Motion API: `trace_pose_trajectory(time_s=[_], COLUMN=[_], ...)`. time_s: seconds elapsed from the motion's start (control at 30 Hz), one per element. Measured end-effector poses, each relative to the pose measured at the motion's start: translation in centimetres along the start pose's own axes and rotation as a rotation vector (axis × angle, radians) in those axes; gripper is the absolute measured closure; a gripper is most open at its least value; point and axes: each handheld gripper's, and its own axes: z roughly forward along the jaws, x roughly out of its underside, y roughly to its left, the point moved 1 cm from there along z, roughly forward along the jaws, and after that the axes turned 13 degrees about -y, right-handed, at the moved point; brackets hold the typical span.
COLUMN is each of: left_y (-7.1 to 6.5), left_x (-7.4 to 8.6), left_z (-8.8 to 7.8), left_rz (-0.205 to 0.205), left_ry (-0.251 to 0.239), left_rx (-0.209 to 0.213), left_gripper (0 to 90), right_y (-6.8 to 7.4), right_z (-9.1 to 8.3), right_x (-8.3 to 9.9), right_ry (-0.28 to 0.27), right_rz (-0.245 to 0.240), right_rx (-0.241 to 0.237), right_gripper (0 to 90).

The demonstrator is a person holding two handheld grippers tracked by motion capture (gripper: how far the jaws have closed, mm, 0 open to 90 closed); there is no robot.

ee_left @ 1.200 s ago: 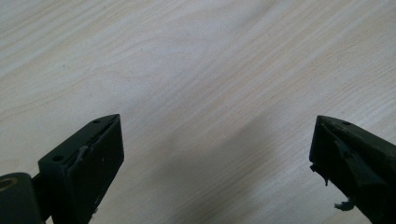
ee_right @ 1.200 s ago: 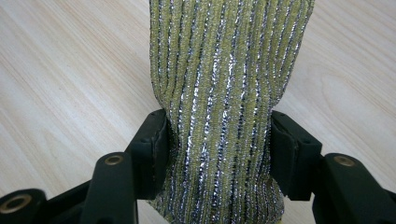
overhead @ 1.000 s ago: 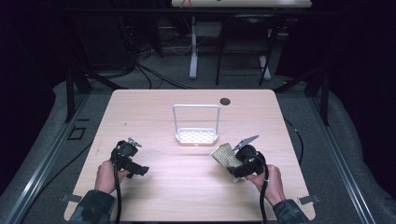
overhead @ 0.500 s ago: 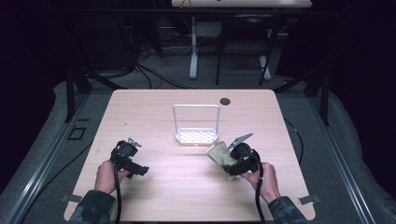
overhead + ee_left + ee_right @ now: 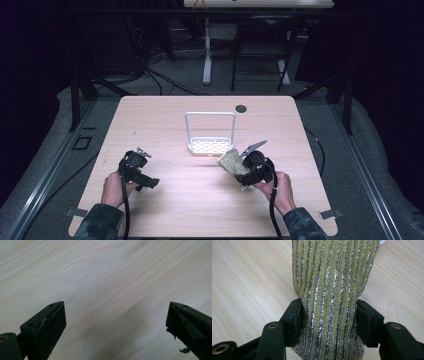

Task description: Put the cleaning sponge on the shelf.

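The right gripper [image 5: 328, 315] pinches a yellow scouring sponge with silver ribbed threads [image 5: 332, 285], its top cut off in the right gripper view, just beside a white perforated wire-handled rack [image 5: 210, 145]. The left gripper [image 5: 115, 322] stands spread over the light wooden table [image 5: 165, 115].

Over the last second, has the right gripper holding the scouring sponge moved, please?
Yes. The right gripper, shut on the scouring sponge, has shifted left and slightly forward toward the white rack, which stayed put.
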Motion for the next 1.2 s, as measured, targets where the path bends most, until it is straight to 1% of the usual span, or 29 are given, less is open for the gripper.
trace_pose_trajectory(time_s=[0.37, 0.4, 0.6, 1.07, 1.1, 1.2], left_y=[0.0, 0.0, 0.0, -0.1, -0.1, -0.1], left_x=[0.0, 0.0, 0.0, 0.0, 0.0, 0.0], left_z=[0.0, 0.0, 0.0, 0.0, 0.0, 0.0], left_rz=[0.002, 0.002, 0.003, 0.003, 0.003, 0.003], left_ry=[-0.002, -0.003, -0.002, 0.000, 0.000, -0.002], left_rx=[0.001, 0.001, 0.002, 0.002, 0.002, 0.004], left_gripper=[2.8, 2.8, 2.9, 2.9, 2.9, 3.0], right_y=[0.3, 0.3, 0.4, 0.6, 0.5, 0.6], right_z=[0.5, 0.6, 0.8, 1.4, 1.5, 1.6], right_x=[-0.6, -0.6, -0.9, -1.7, -1.7, -1.8], right_ry=[0.006, 0.001, -0.004, -0.023, -0.025, -0.022], right_rz=[0.000, -0.003, 0.000, 0.004, -0.001, 0.005], right_rx=[0.013, 0.020, 0.030, 0.044, 0.045, 0.047], right_gripper=[44.6, 45.1, 46.6, 50.0, 50.1, 50.3])
